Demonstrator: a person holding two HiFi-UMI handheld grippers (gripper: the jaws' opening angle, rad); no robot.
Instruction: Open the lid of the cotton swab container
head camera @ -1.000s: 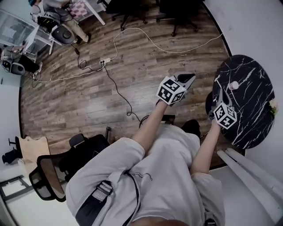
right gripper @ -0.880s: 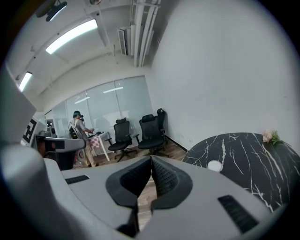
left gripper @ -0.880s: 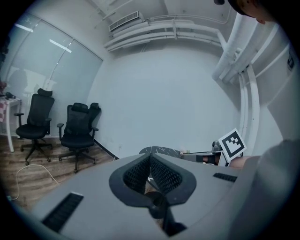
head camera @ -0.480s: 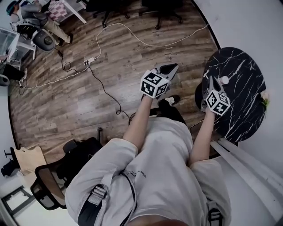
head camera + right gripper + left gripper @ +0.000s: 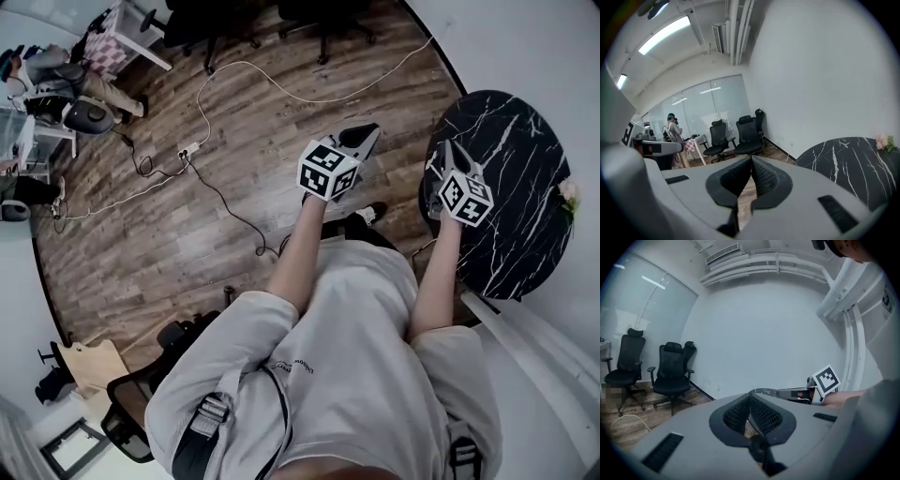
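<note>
The person stands at a round worktop [image 5: 525, 225] of black stone with white veins and holds a gripper in each hand, with both forearms stretched forward. The left gripper [image 5: 371, 132] is above the wooden floor [image 5: 187, 234], just beside the left edge of the worktop but not over it, and its jaws point away from the person. In the left gripper view these jaws are fully together, the ribbed black pads meet along one line, and nothing is between them. The right gripper [image 5: 447, 152] is above the left rim of the worktop. In the right gripper view its jaws are also pressed together at the tips with nothing between them, and the veined top lies to their right. On the far right edge of the worktop there is a small bunch of pale pink flowers [image 5: 884, 141]. I cannot make out the cotton swab container in any of the three views; the right gripper covers a part of the worktop near its left rim. On the floor a white cable [image 5: 309, 98] runs in a long curve, and a power strip [image 5: 190, 148] lies farther to the left. Black office chairs [image 5: 749, 136] stand along the wall, and another person [image 5: 672, 129] stands far behind, beside a glass partition.
</note>
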